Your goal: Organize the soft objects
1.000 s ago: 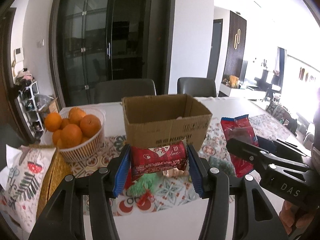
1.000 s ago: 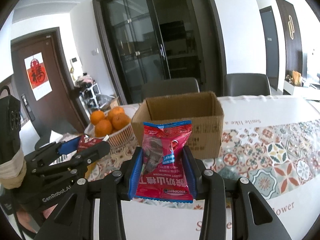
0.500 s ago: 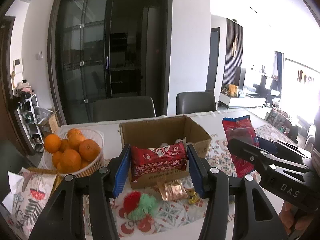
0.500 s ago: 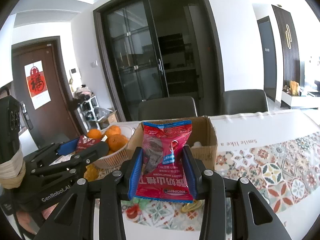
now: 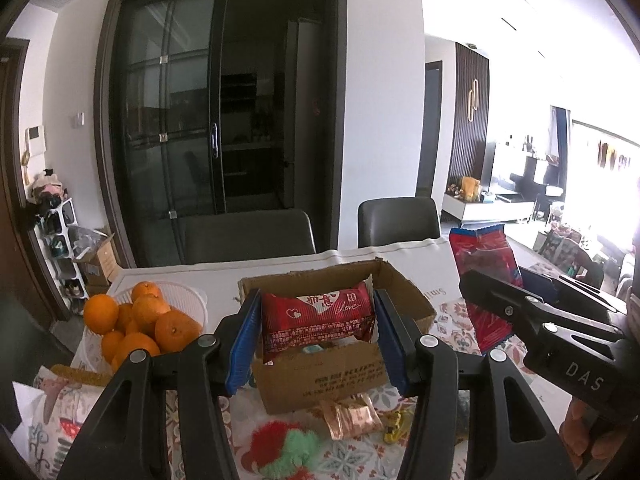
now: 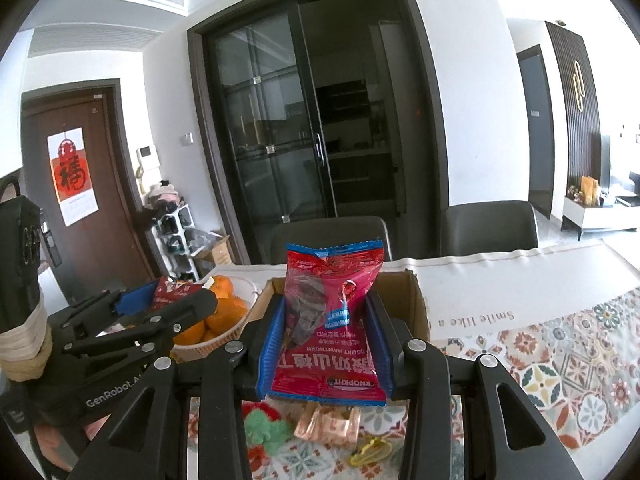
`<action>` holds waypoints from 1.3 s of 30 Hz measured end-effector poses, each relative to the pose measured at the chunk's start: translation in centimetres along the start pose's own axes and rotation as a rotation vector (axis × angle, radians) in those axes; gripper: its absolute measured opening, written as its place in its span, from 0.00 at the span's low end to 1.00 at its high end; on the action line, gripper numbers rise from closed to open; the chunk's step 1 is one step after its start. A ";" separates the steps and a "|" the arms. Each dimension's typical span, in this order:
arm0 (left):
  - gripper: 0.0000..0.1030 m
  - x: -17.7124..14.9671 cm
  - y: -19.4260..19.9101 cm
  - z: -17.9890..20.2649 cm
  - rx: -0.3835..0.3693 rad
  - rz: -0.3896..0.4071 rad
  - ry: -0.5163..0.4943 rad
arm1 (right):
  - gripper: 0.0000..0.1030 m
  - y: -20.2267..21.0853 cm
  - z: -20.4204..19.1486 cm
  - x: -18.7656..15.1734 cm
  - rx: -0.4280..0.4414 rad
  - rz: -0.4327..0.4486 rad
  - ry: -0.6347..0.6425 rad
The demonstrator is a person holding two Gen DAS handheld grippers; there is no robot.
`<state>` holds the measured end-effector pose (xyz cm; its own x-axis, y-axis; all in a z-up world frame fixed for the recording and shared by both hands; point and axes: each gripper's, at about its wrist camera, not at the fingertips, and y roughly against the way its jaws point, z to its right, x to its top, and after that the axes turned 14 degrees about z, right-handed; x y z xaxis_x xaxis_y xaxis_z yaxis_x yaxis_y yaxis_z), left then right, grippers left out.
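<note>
My left gripper (image 5: 316,332) is shut on a dark red snack packet (image 5: 318,320) and holds it above the open cardboard box (image 5: 332,376). My right gripper (image 6: 326,344) is shut on a red and blue hawthorn snack bag (image 6: 330,320), held upright in front of the same box (image 6: 416,312). The right gripper also shows in the left wrist view (image 5: 532,312), to the right of the box. The left gripper shows in the right wrist view (image 6: 168,300), at the left.
A white basket of oranges (image 5: 136,320) stands left of the box. A copper foil wrapper (image 5: 352,416), a red and green pompom (image 5: 288,448) and a yellow item (image 6: 370,452) lie on the patterned tablecloth (image 6: 560,360) before the box. A printed pouch (image 5: 52,420) lies at the left.
Both grippers have risen with their packets and now look down over the box rim. The box sits lower in both views and its inside shows.
</note>
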<state>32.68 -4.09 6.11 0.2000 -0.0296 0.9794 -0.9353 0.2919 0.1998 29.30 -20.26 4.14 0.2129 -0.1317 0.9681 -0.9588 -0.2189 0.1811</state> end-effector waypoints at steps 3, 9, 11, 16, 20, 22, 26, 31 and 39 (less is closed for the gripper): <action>0.52 0.2 -0.9 0.1 0.003 0.000 -0.007 | 0.39 -0.8 0.3 0.3 0.000 -0.001 -0.001; 0.52 0.3 -2.9 -0.3 0.006 -0.011 -0.009 | 0.39 -2.8 0.7 0.6 -0.003 -0.006 0.004; 0.52 0.4 -3.8 -0.5 0.007 -0.018 -0.008 | 0.39 -3.5 0.9 0.7 -0.005 -0.009 0.009; 0.52 0.4 -6.1 -0.9 0.010 -0.043 -0.012 | 0.39 -5.6 1.1 1.0 -0.008 -0.025 0.022; 0.52 0.2 -8.1 -1.4 0.015 -0.074 -0.023 | 0.39 -7.8 1.7 0.9 -0.006 -0.056 0.016; 0.52 0.1 -9.4 -1.7 0.007 -0.099 -0.018 | 0.39 -8.9 2.1 0.6 -0.007 -0.076 0.013; 0.52 -0.3 -11.8 -2.1 0.012 -0.143 -0.011 | 0.39 -11.5 2.9 0.3 -0.009 -0.125 -0.004; 0.52 -1.5 -14.4 -2.7 0.019 -0.209 0.003 | 0.39 -14.3 4.0 -0.9 -0.010 -0.199 -0.021; 0.52 -3.8 -16.9 -3.1 0.032 -0.275 -0.013 | 0.39 -17.8 5.6 -3.6 -0.003 -0.328 -0.064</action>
<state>48.58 -5.98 -1.07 0.4439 -0.1154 0.8886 -0.8555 0.2406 0.4585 46.65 -21.26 -3.52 0.5219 -0.1152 0.8452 -0.8375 -0.2573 0.4821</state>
